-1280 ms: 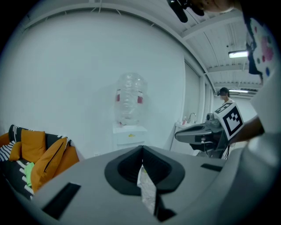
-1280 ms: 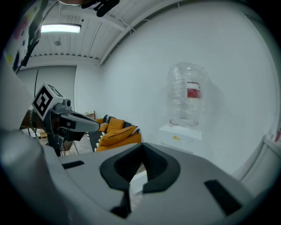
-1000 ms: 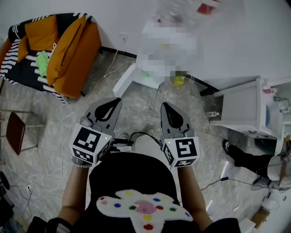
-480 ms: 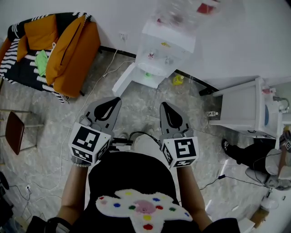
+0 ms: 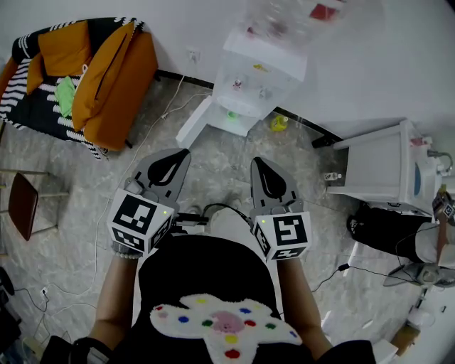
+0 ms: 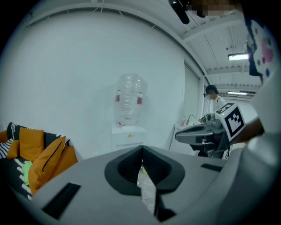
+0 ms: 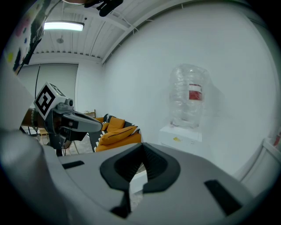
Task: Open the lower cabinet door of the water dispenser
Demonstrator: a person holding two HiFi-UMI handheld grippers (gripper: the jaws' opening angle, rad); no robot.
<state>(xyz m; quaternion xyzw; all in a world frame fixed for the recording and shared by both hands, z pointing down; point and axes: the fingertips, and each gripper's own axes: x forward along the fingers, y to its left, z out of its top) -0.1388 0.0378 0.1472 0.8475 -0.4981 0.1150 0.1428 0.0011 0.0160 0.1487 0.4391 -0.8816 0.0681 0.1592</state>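
The white water dispenser (image 5: 261, 67) stands against the far wall with a clear bottle (image 5: 298, 14) on top. A white panel (image 5: 197, 122) juts out from its lower left side over the floor, and it looks like the lower door swung out. My left gripper (image 5: 180, 158) and right gripper (image 5: 257, 165) are held side by side at waist height, well short of the dispenser, both shut and empty. The left gripper view shows the dispenser (image 6: 128, 134) beyond the shut jaws (image 6: 142, 151). In the right gripper view it (image 7: 181, 137) stands ahead to the right of the shut jaws (image 7: 141, 149).
An orange and striped armchair (image 5: 85, 71) stands at the left, with a small stool (image 5: 21, 206) nearer. A white sink cabinet (image 5: 377, 167) is at the right, and a person in black (image 5: 398, 238) crouches by it. Cables trail over the marble floor (image 5: 213, 170).
Both grippers have stayed where they were, shut. The person at the right edge has shifted position beside the sink cabinet.
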